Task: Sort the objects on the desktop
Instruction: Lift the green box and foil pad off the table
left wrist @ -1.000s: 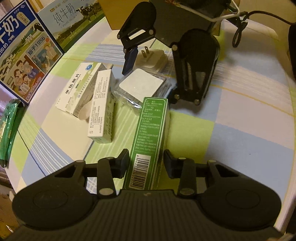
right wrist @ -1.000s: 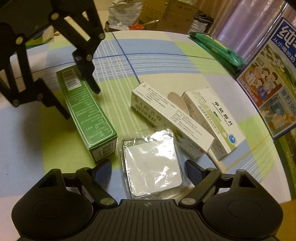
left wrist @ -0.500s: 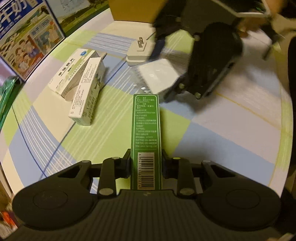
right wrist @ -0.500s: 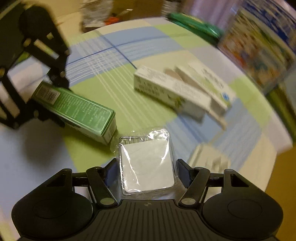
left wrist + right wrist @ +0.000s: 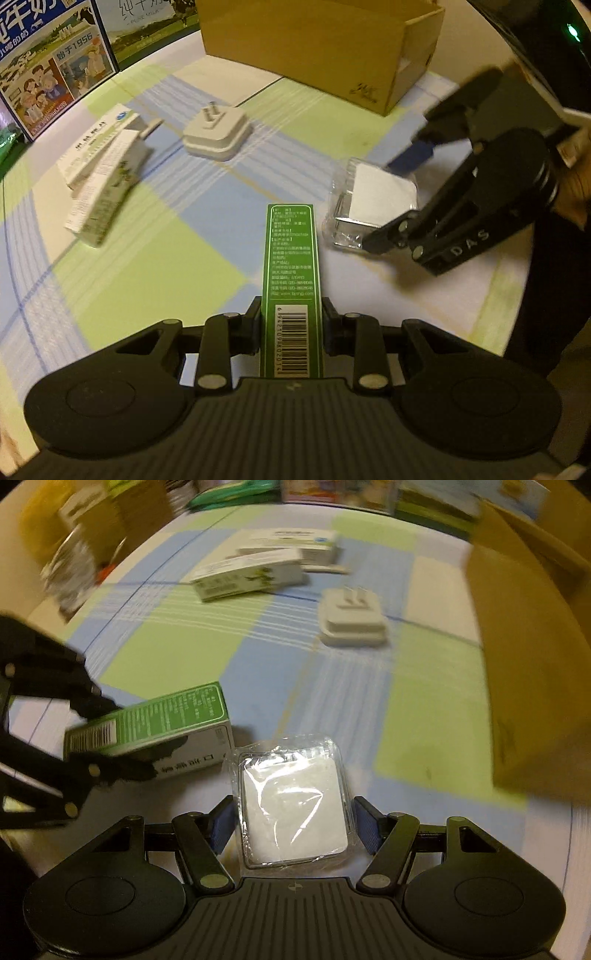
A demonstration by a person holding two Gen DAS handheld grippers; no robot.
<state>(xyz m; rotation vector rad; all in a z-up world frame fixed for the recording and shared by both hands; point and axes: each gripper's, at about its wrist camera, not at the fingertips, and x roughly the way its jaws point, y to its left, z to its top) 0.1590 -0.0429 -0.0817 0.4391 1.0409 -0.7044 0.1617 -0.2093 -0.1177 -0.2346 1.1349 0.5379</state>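
Left gripper (image 5: 291,321): closed on the green box (image 5: 290,280), pads pressed to both long sides near the barcode end; box pointing straight ahead, lifted off the checked tablecloth (image 5: 155,280).
Right gripper (image 5: 294,823): narrowed around the clear plastic pack (image 5: 293,812) with a white square inside; blue pads (image 5: 221,821) against both side edges, pack held above the cloth.
Same grippers from the opposite views: right gripper (image 5: 400,192) seen at the right of the left wrist view, carrying the pack (image 5: 373,203); left gripper (image 5: 110,738) at the left of the right wrist view, gripping the green box (image 5: 155,720).
White plug adapter (image 5: 218,134): lying on the cloth, prongs up, near the cardboard box (image 5: 321,44).
Two white cartons (image 5: 101,173): side by side on the cloth, left of the adapter, one leaning against the other.
Milk cartons (image 5: 55,66): upright at the far left edge.
Hard to make out: right wrist view heavily blurred; objects beyond the table edge unreadable; cardboard box cut off at the right there; inside of the cardboard box hidden; small print on the cartons illegible.
Hand (image 5: 576,173): partly visible behind the right gripper, cut off by the frame.
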